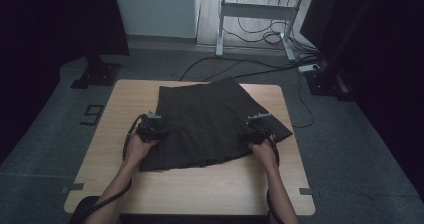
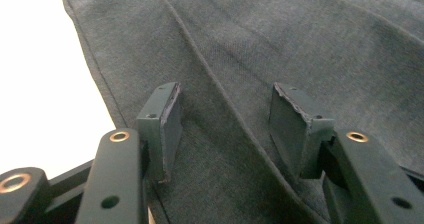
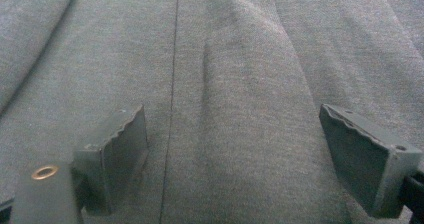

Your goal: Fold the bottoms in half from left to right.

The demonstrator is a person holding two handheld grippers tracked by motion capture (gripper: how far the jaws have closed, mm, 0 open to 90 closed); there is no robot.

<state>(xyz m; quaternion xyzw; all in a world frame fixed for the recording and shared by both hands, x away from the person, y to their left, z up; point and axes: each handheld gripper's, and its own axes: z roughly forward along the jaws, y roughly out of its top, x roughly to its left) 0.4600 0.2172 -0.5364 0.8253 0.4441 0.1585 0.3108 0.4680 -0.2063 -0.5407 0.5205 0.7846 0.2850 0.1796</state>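
A dark pleated skirt [image 1: 210, 124] lies flat across the middle of the wooden table [image 1: 200, 189], no label or writing readable on it. The left gripper [image 2: 222, 129] sits at its left edge, jaws half apart over a pleat, pads not pinching. The right gripper [image 3: 235, 159] hovers wide open over the right side, holding nothing.

Dark grey pleated skirt [image 1: 210, 121], spread flat on the wooden table, narrow waist end far, hem near

Dim, shadowy high view – close views softly blurred, tabletop [image 2: 40, 84] blown out white.
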